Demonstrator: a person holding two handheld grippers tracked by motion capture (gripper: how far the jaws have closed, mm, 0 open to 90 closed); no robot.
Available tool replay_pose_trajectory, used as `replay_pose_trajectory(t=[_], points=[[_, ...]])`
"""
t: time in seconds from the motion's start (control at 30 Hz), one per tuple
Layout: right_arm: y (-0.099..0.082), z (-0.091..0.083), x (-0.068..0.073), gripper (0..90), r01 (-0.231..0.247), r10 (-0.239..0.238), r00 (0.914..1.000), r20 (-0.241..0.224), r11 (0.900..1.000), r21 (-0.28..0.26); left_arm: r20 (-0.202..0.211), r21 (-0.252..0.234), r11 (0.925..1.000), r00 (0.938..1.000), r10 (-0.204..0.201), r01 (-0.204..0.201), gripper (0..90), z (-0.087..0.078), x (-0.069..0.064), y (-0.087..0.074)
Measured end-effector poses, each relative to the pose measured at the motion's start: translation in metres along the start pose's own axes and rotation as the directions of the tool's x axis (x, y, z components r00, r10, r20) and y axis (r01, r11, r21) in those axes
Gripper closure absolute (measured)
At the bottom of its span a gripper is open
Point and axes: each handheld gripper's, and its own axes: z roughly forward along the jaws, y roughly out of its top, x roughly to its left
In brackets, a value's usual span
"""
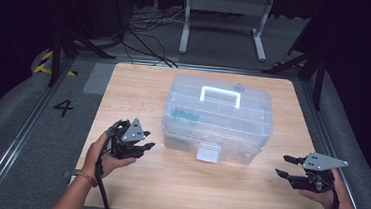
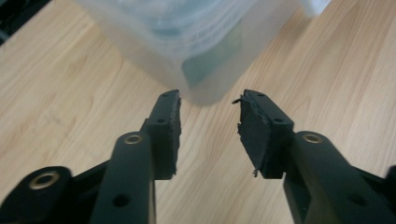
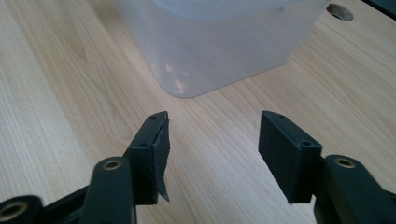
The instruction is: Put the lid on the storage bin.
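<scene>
High view shows the left claw (image 1: 142,146) with its jaws parted and nothing between them, hovering just off the near left corner of a clear plastic storage box (image 1: 217,118), while the right claw (image 1: 285,165) waits well off the box's right end, jaws likewise apart and empty. In the left gripper view the worn, ragged pads (image 2: 254,133) frame the box's rounded corner (image 2: 205,88) with bare wood under them, and the right gripper view looks along its own spread jaws at the box's other corner (image 3: 187,79), which is near but not touched. The box stands shut in the middle of the wooden desk (image 1: 123,99), white carry handle (image 1: 220,95) folded flat on the lid and a white front latch (image 1: 208,152) facing the person. I judge this to be the approach, before any contact: both claws are lining up on the box from either side. The next move probably calls for one claw to steady a wall or corner while the other works the latch, so the jaws must come in level with its tab. Contents are hard to read through the cloudy plastic; something greenish (image 1: 186,115) lies in the upper tray, but what it is I cannot tell. Both gripper views cut off the lid.
</scene>
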Motion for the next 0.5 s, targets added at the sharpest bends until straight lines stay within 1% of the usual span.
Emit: replay_pose_trajectory(t=[0.03,0.07,0.13,0.17,0.27,0.33,0.4,0.5], points=[[-0.001,0.0,0.0,38.4,-0.002,0.002,0.9999,0.013,1.0,0.002,-0.008,0.01,0.9999,0.9999,-0.006,0.006,51.7,0.0,0.0,-0.004],[-0.002,0.0,0.0,37.4,-0.002,0.002,0.9997,0.023,1.0,0.004,-0.019,0.024,0.9997,0.9998,0.001,-0.001,50.0,0.0,0.0,-0.009],[-0.006,0.0,-0.002,34.7,0.002,-0.002,0.9993,0.037,1.0,0.002,-0.025,0.037,0.9993,0.9997,0.0,0.0,42.6,0.001,0.002,-0.019],[-0.008,0.0,-0.002,33.7,0.001,-0.002,0.9991,0.042,1.0,0.008,-0.025,0.042,0.999,0.9996,-0.014,0.015,38.9,0.001,0.004,-0.025],[-0.014,-0.002,-0.003,30.6,-0.004,0.003,0.9979,0.065,0.9998,0.019,-0.028,0.05,0.9977,0.9986,-0.044,0.045,33.5,0.002,0.009,-0.04],[-0.02,-0.003,-0.003,28.5,-0.019,0.018,0.9968,0.077,0.9997,0.017,-0.031,0.05,0.9968,0.9977,-0.061,0.062,29.1,0.002,0.011,-0.049],[-0.024,-0.004,-0.004,28.4,-0.026,0.025,0.9967,0.077,0.9996,0.011,-0.041,0.063,0.9958,0.9972,-0.063,0.066,28.5,0.002,0.012,-0.057],[-0.033,-0.006,-0.006,28.4,-0.036,0.034,0.9947,0.097,0.9991,0.023,-0.061,0.087,0.9926,0.995,-0.079,0.084,28.0,0.004,0.012,-0.066]])
